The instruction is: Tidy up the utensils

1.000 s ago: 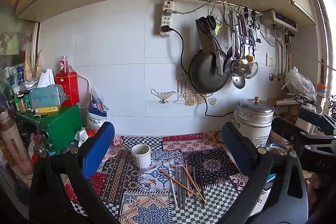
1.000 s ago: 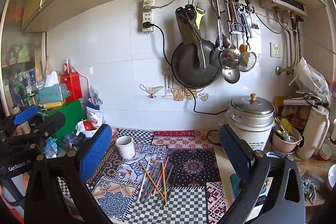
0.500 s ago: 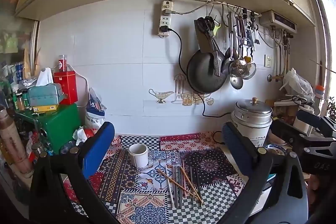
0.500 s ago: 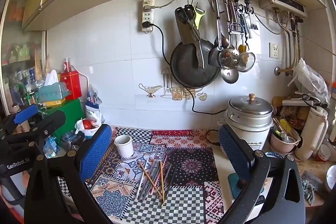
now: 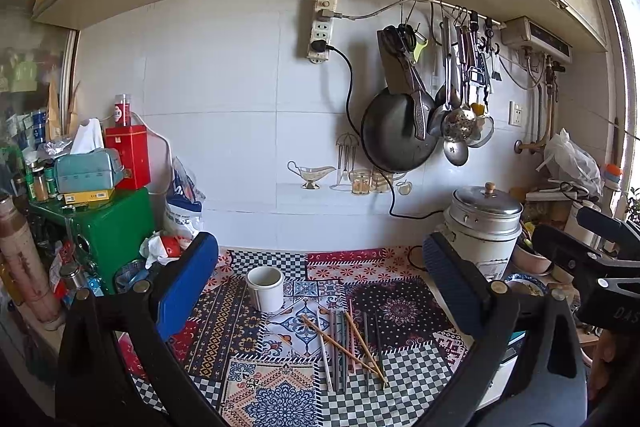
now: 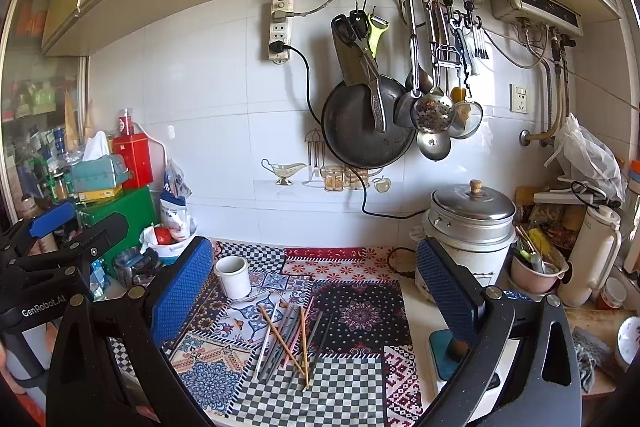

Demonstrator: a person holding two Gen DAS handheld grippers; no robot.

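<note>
Overhead, both grippers' jaws gape wide and empty; overlapping chopsticks (image 5: 347, 343) (image 6: 286, 343) beside the cup (image 5: 265, 287) defy counting

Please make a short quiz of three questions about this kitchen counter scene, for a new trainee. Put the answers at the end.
1. True or false: the chopsticks lie loose on the patterned mat.
2. What stands behind them, to the left? A) white cup B) glass jar C) red bowl
3. Are the left hand-held gripper and right hand-held gripper open or shut?

Key: 1 true. 2 A, the white cup. 3 both open, holding nothing.
</note>
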